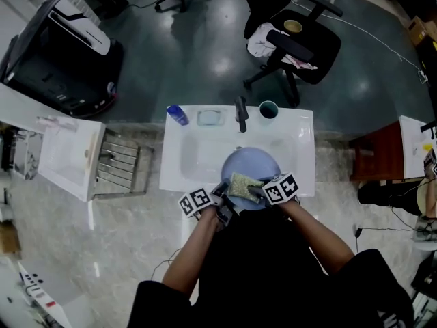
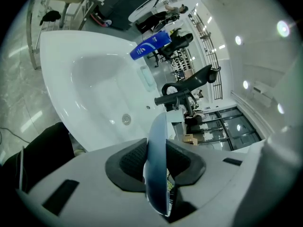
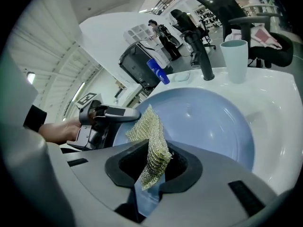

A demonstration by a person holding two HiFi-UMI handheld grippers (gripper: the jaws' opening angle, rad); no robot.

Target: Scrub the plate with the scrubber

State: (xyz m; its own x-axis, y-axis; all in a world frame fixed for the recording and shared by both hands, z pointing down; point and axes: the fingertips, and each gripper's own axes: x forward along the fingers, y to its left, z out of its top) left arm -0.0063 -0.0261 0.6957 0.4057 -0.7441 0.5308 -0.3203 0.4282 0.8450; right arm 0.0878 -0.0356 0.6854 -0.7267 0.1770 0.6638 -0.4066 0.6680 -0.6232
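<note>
1. The plate (image 1: pixel 251 164) is pale blue and round. It is over the near half of the white sink (image 1: pixel 194 157), at 6 o'clock of the basin.
2. The left tool (image 1: pixel 223 197) is at 7 o'clock on the plate. Its jaws are part closed and clamp the plate's rim. In the left gripper view the plate shows edge-on, with one pad pressed against each of its faces.
3. The right tool (image 1: pixel 255 191) is at 5 o'clock on the plate. Its jaws are closed on the scrubber (image 1: pixel 242 183), a yellow-green mesh pad.
4. The scrubber sticks out of the right tool's jaws toward the left tool. In the head view it lies over the near part of the plate's face, between 6 and 7 o'clock. Whether it touches the plate cannot be told.
5. On the sink's back ledge, seen in the head view:
   - a blue bottle (image 1: pixel 177 115) lies at 11 o'clock;
   - a soap dish (image 1: pixel 209 117) is just beside the bottle;
   - a black tap (image 1: pixel 241 115) is at 12 o'clock;
   - a cup (image 1: pixel 268 109) stands at 1 o'clock.
6. A wire rack (image 1: pixel 123 166) is at 9 o'clock of the sink.
</note>
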